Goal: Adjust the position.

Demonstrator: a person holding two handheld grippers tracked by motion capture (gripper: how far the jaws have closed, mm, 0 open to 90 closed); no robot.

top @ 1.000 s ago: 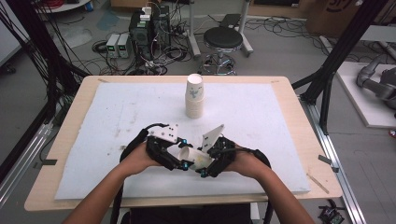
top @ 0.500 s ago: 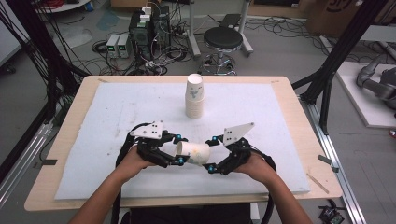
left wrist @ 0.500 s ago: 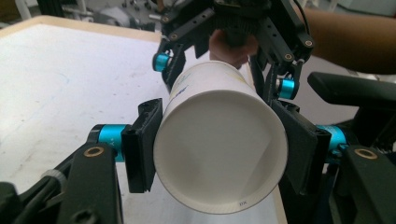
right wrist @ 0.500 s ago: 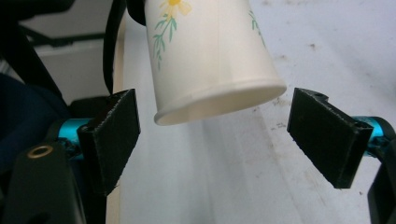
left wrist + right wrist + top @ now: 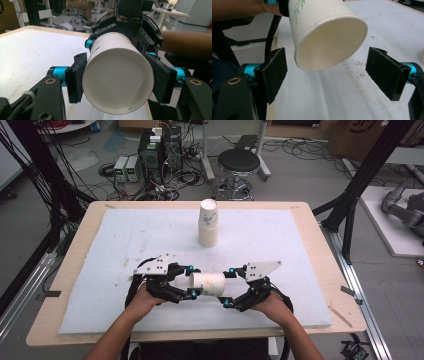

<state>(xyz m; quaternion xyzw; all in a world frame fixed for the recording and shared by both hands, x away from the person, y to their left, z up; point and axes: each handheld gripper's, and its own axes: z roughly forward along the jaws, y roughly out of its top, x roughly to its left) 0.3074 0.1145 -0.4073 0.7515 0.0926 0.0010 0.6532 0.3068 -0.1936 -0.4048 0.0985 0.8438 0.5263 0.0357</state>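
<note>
The surface [image 5: 310, 225] is carrying a white mat [image 5: 125, 240] that is covering nearly all of it, leaving a narrow wooden margin at each edge. Open mat is lying to the left, right and far side of the hands. A cup stack [image 5: 208, 222] is standing upright near the far edge at centre, well apart from the hands.

The left tongs [image 5: 192, 281] are gripping a paper cup [image 5: 207, 283] at its base end, pads pressing on both sides of the wall. The cup is hanging just above the mat near the front edge, midway between the hands. Its long axis is lying level, running left to right in the high view, with the mouth pointing at the right tongs [image 5: 229, 287].

The right tongs are standing wide, pads [image 5: 387, 72] clear of the cup rim on both sides.
</note>
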